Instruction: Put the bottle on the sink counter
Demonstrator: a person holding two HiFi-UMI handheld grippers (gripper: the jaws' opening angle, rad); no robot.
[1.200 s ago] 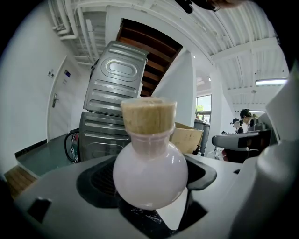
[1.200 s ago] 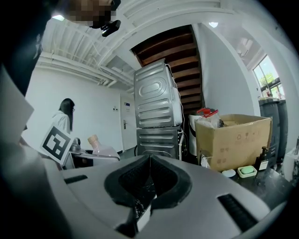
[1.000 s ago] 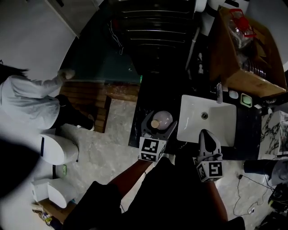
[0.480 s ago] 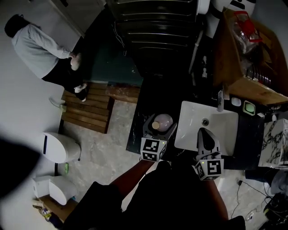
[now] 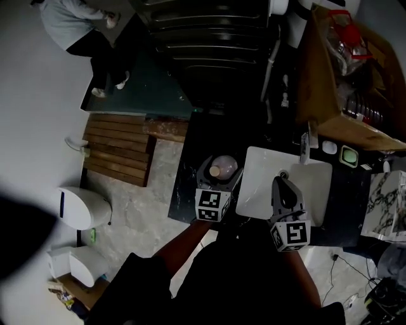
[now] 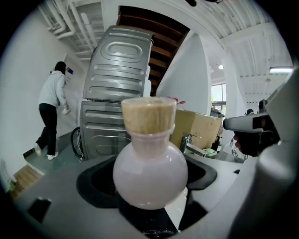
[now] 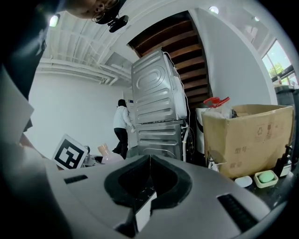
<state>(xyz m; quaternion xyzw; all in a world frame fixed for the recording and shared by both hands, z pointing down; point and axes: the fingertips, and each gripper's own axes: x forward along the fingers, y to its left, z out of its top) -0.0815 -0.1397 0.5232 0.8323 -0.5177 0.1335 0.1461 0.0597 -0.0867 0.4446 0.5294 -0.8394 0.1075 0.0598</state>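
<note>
A round pale pink bottle point(image 6: 149, 175) with a cork stopper point(image 6: 148, 114) fills the left gripper view, and my left gripper point(image 6: 150, 186) is shut on its belly. In the head view the bottle point(image 5: 223, 167) hangs over the dark sink counter point(image 5: 190, 184), just left of the white basin point(image 5: 311, 184), held by that left gripper point(image 5: 217, 181). My right gripper point(image 5: 283, 190) hovers over the basin with its jaws closed together and nothing between them; its own view shows the same right gripper point(image 7: 148, 186) with the bottle point(image 7: 108, 157) at the left.
A stacked grey washer and dryer point(image 5: 216, 44) stands behind the counter. A cardboard box point(image 5: 352, 76) sits at the back right, with a tap point(image 5: 306, 143) and a green soap dish point(image 5: 347, 154) behind the basin. A person point(image 5: 89, 19) stands at the far left, near a wooden slat mat point(image 5: 117, 149).
Both grippers have shifted a little left and up in the head view, the bottle with them. The person at the left has moved further away towards the top of the view.
</note>
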